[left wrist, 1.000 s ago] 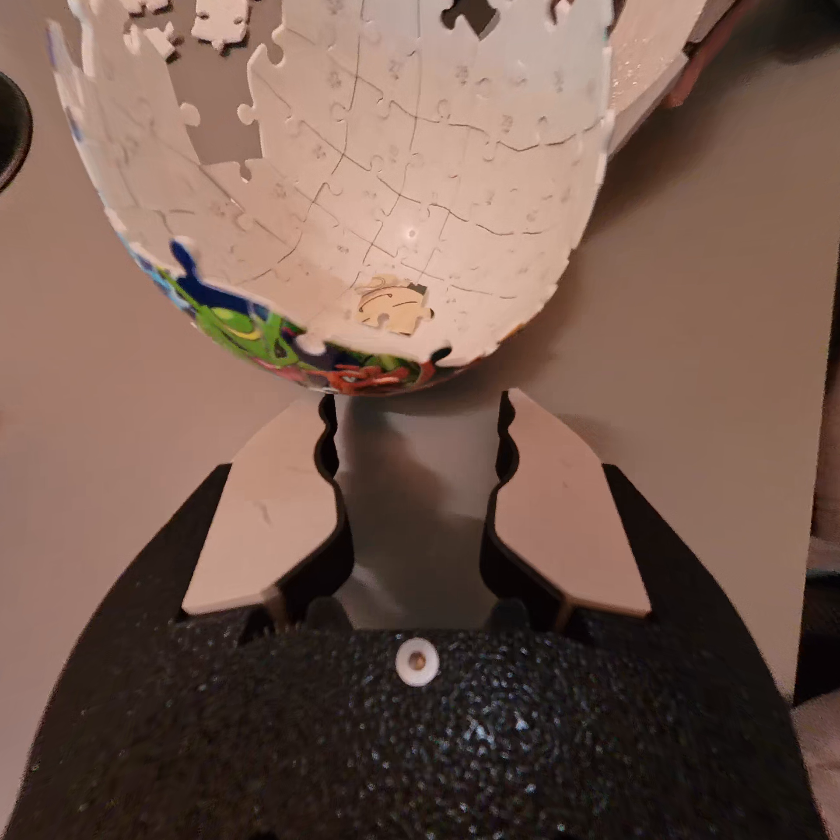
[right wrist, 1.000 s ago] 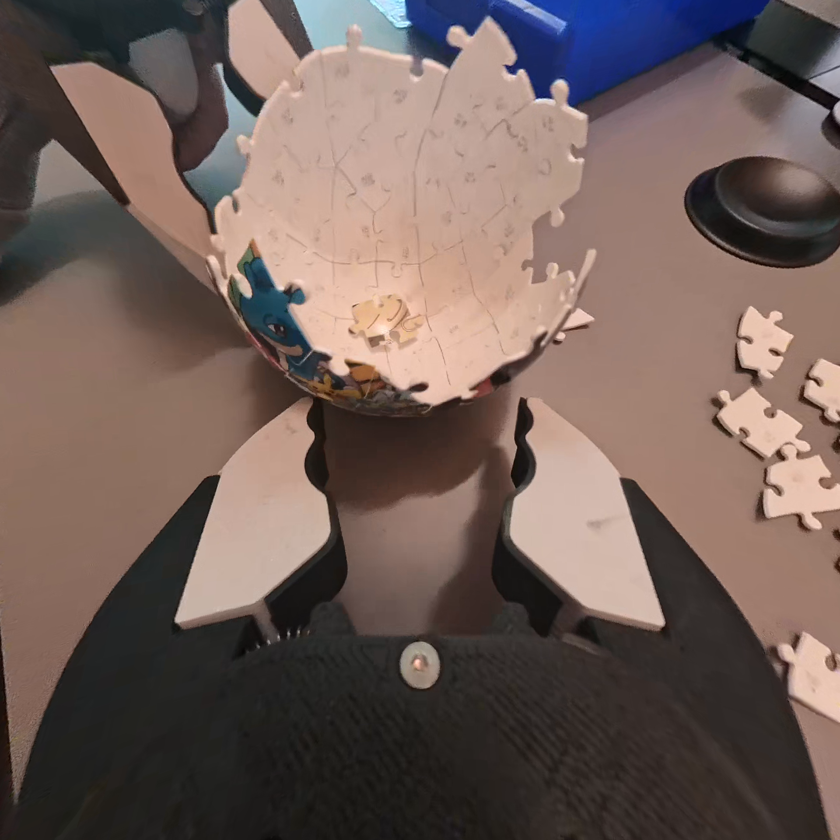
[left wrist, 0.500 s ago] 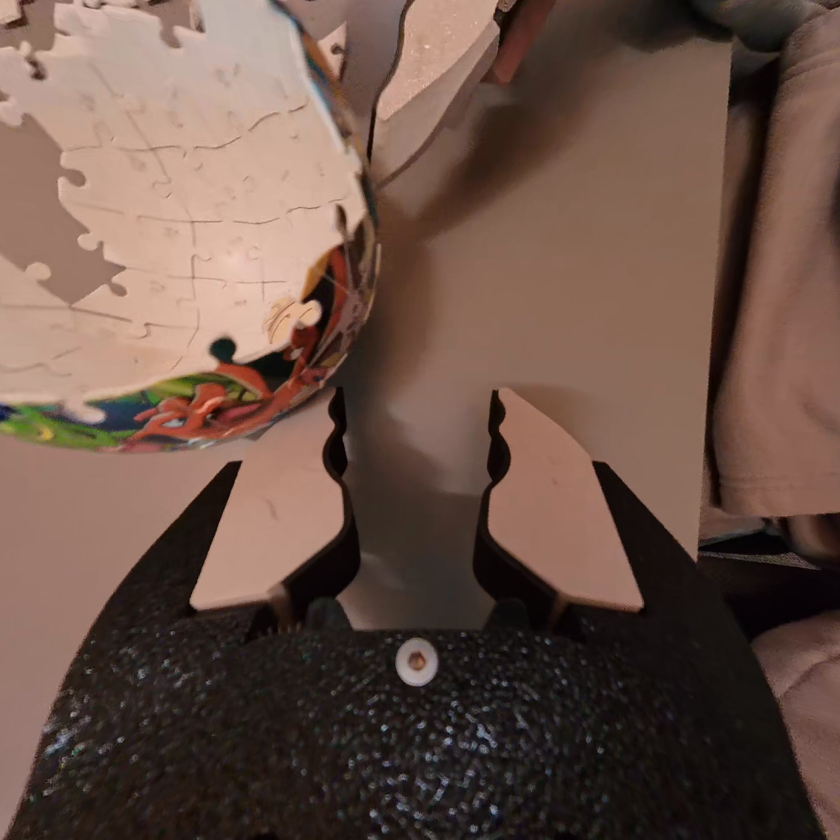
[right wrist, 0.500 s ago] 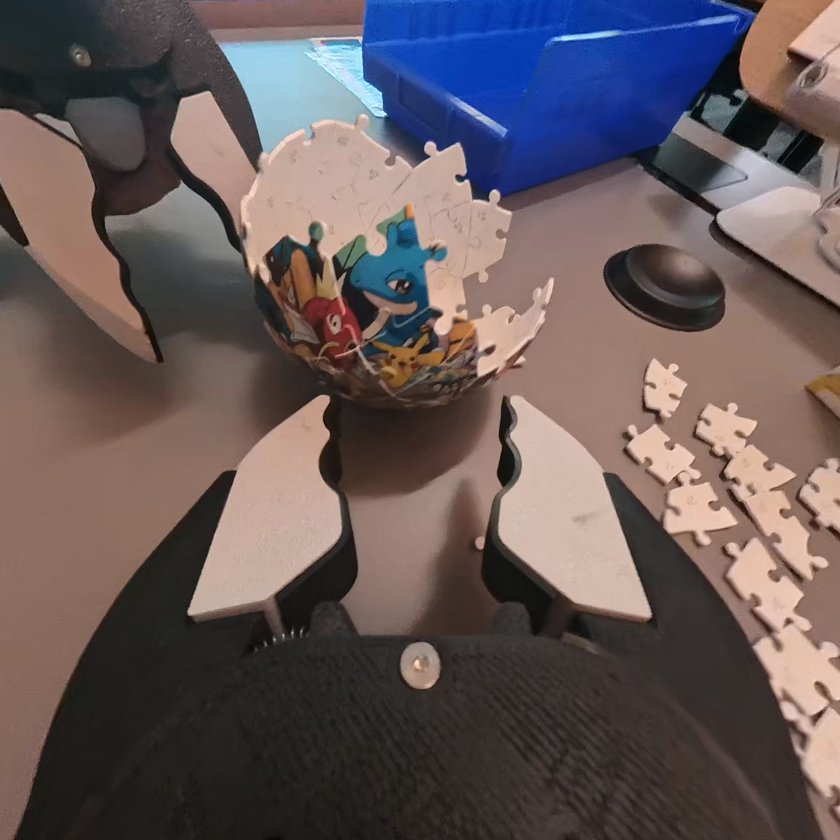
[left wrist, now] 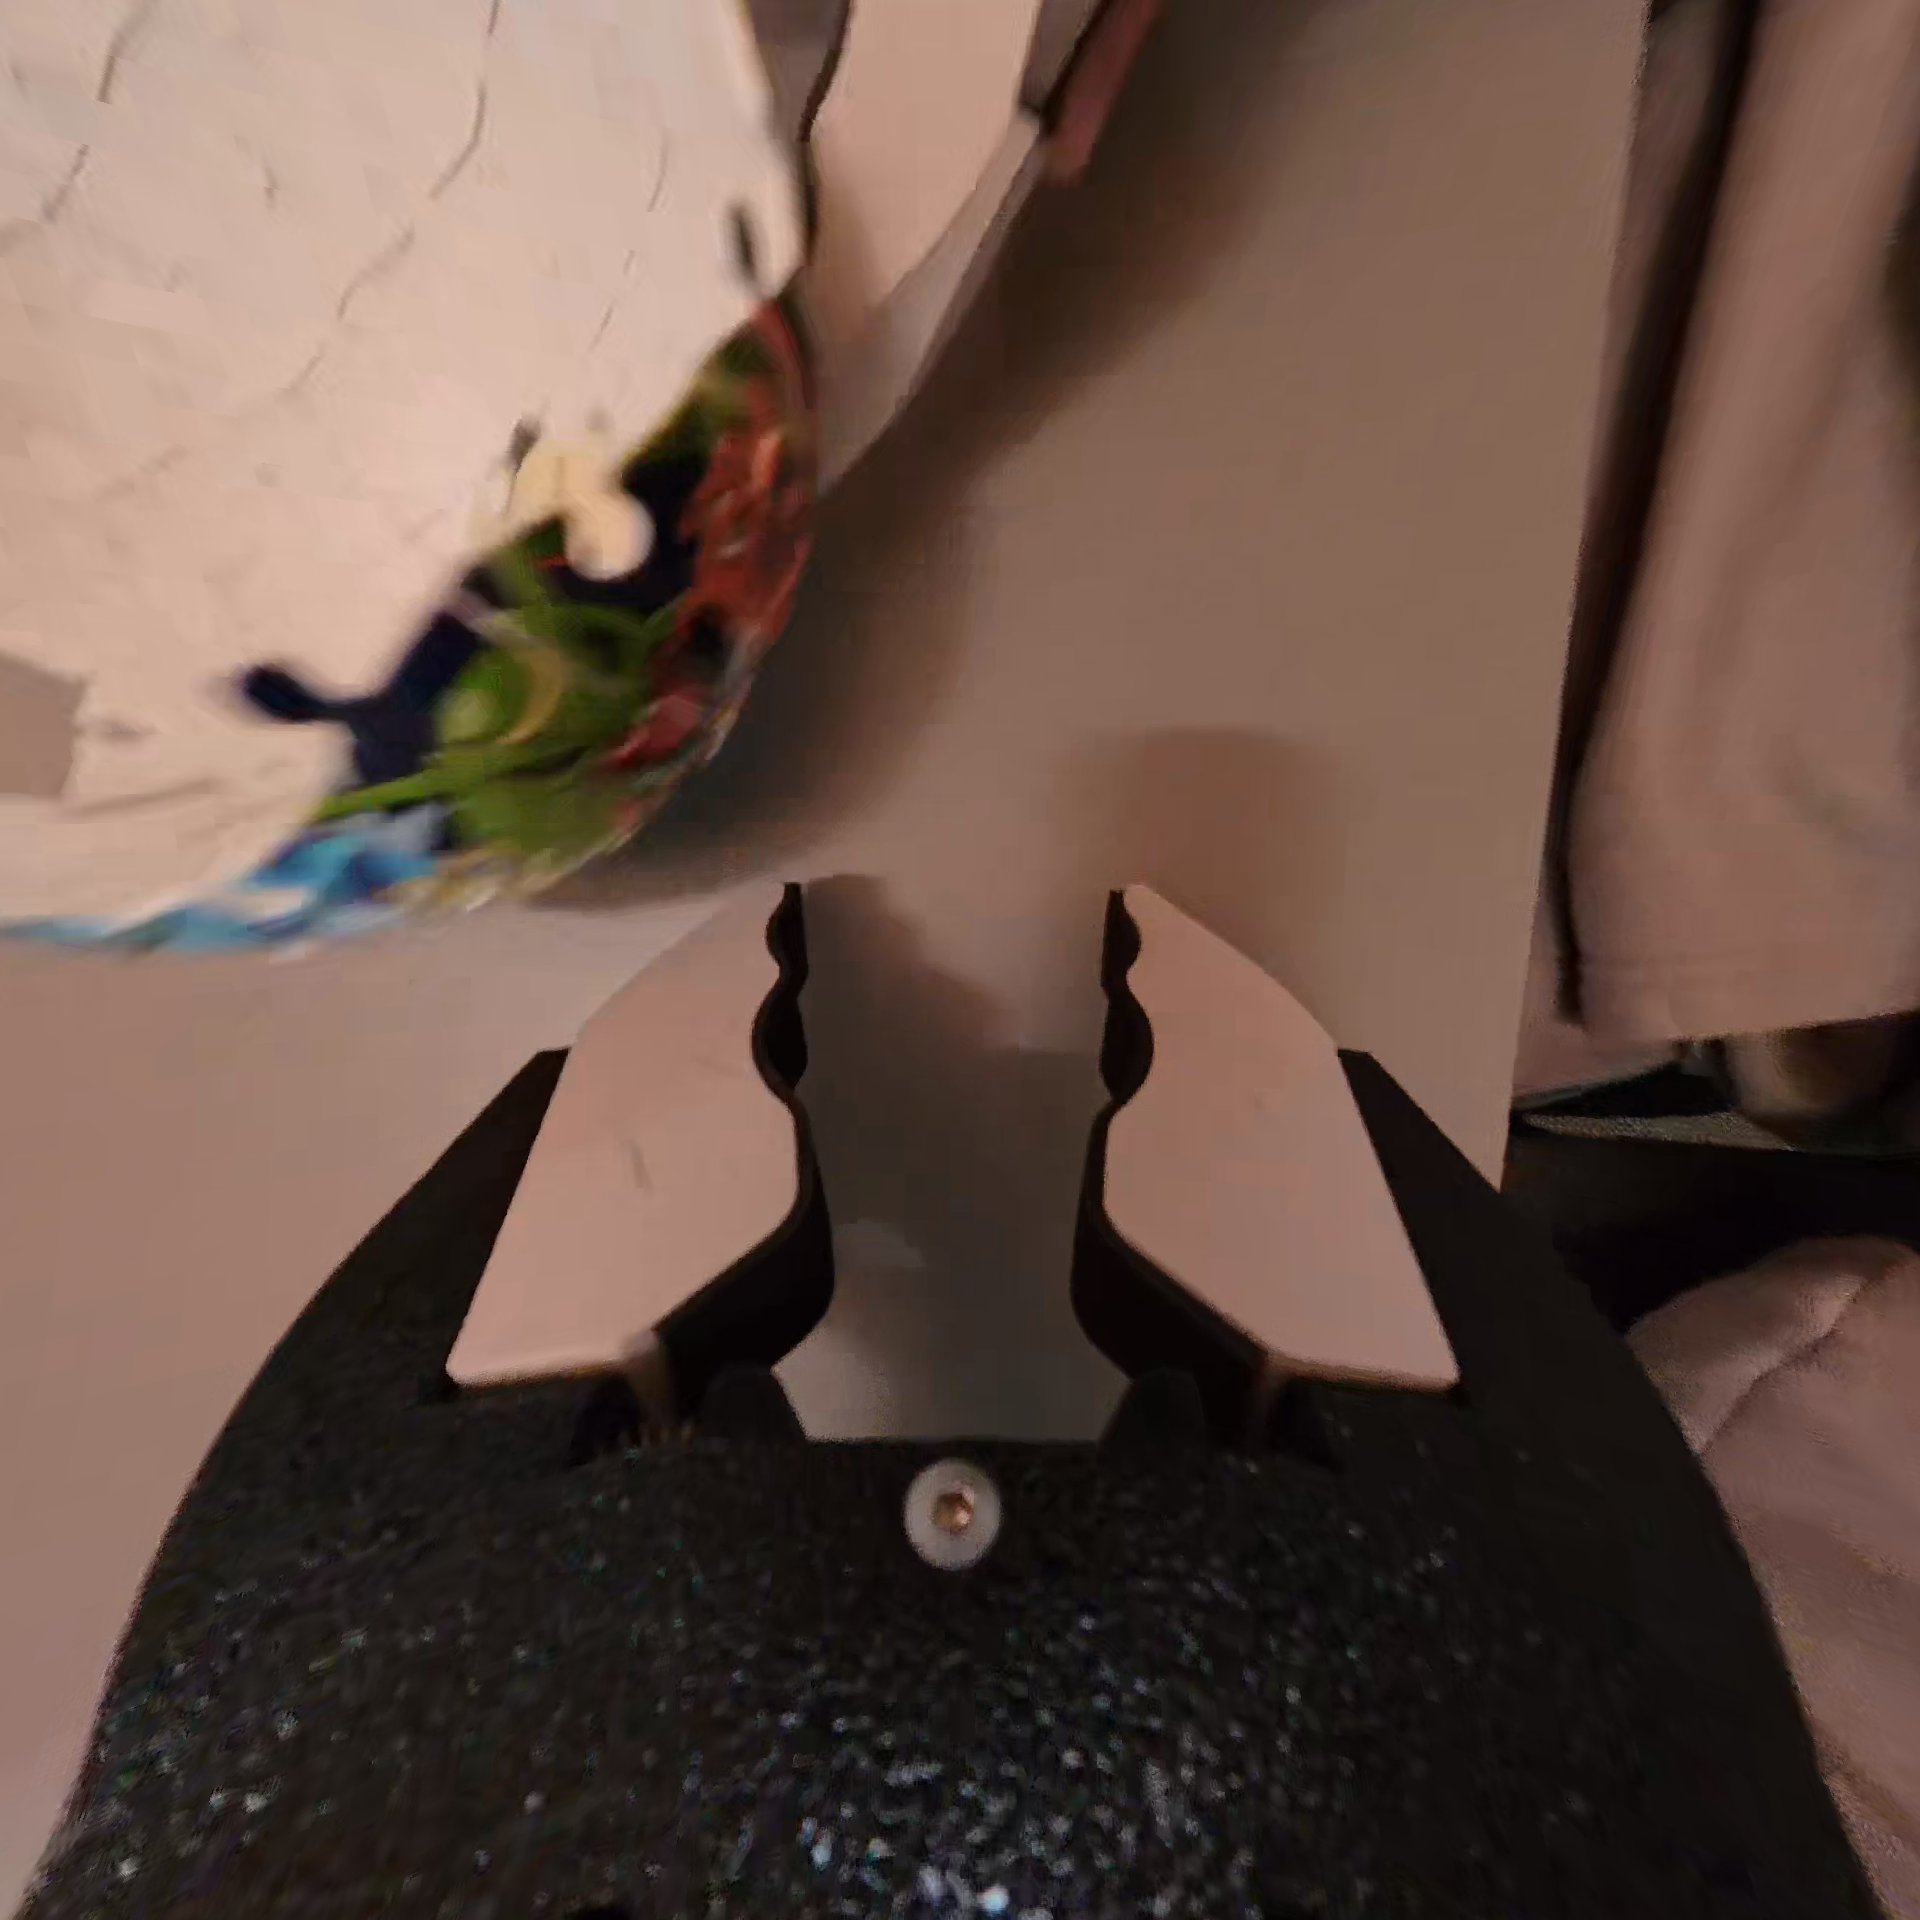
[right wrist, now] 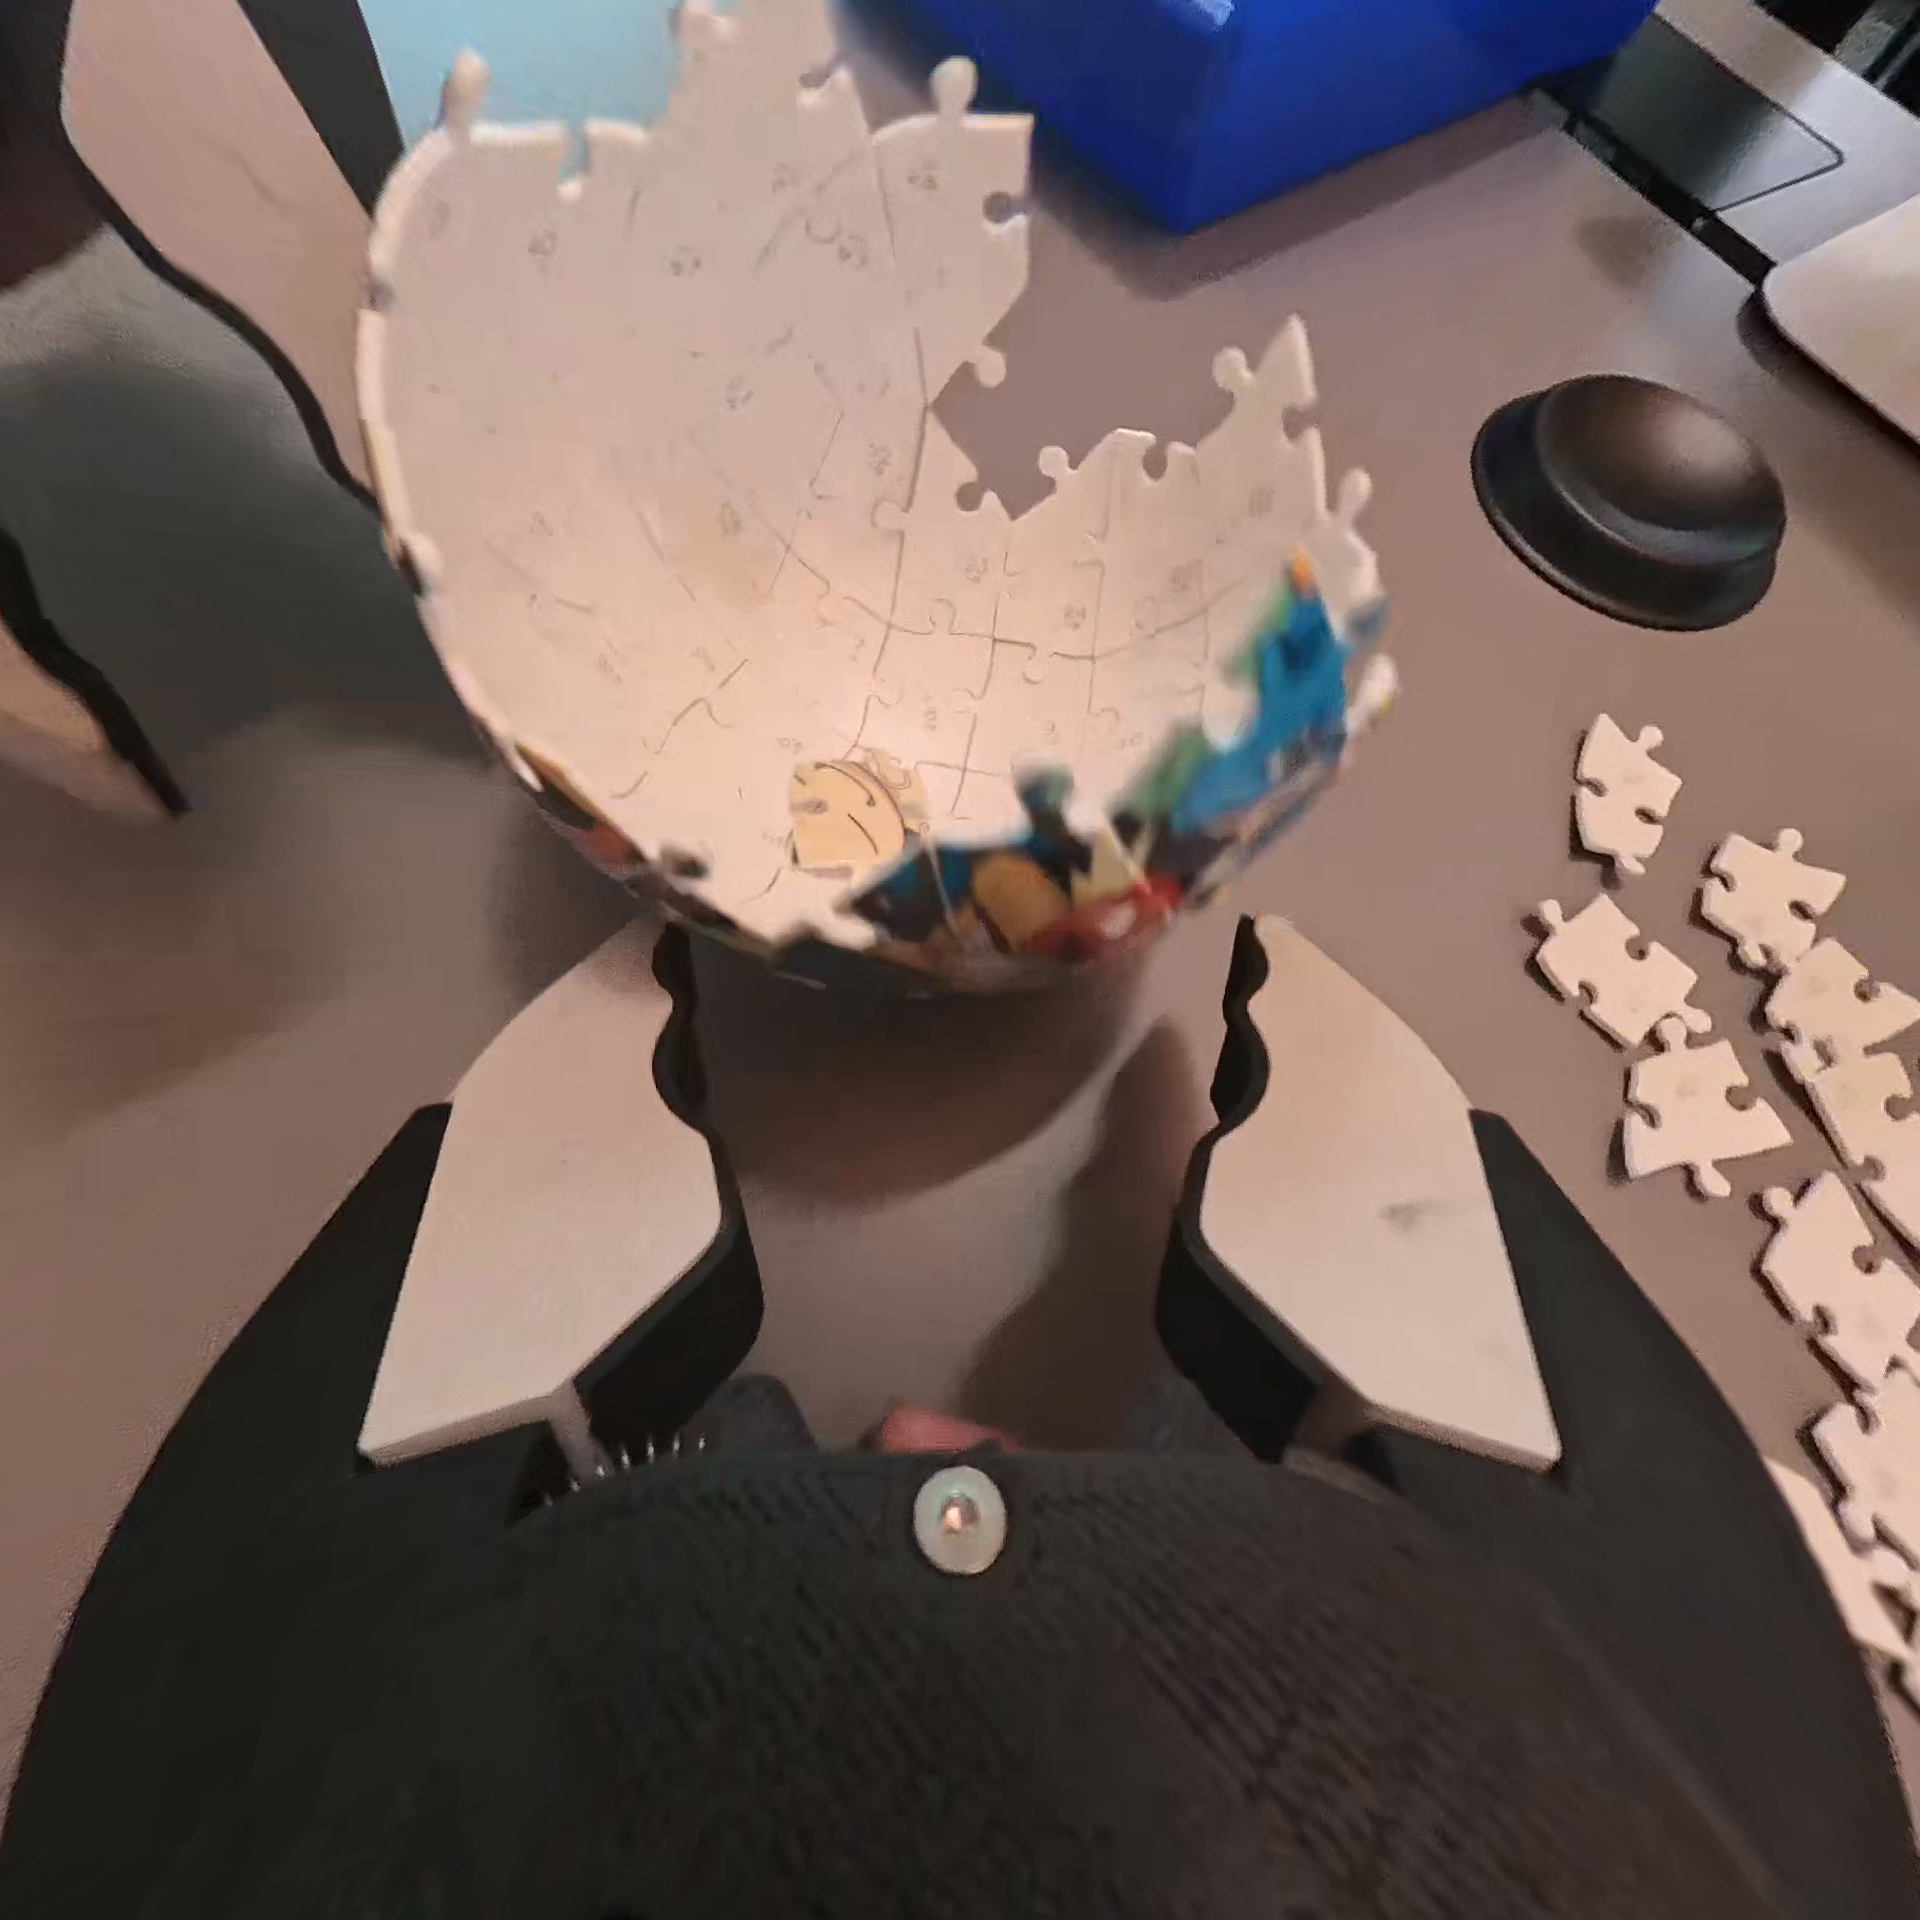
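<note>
Moved: right wrist view closer and steeper on the shell than half a second back; more white interior showing now. Left wrist view blurred, shell larger at upper left.
Shell: part-built round jigsaw-puzzle shell, white inside, cartoon print outside (right wrist: 790,540) (left wrist: 343,436), sitting open side up on the grey-brown tabletop (right wrist: 260,1039) (left wrist: 1195,623).
Right gripper (right wrist: 956,945): black body, pale finger plates, spread wide, holding nothing; tips just short of the shell's lower rim, pitched down at it.
Left gripper (left wrist: 951,899): spread, empty, pointing past the shell's right side; shell ahead and to the left. Also visible in right wrist view at top left, beside the shell; contact unclear.
Loose piece: one yellowish puzzle piece (right wrist: 847,821) lying inside the shell's bottom.
Nearby: white puzzle pieces (right wrist: 1704,1039) scattered right; black round knob-shaped base (right wrist: 1631,499) beyond them; blue plastic bin (right wrist: 1247,94) behind the shell.
</note>
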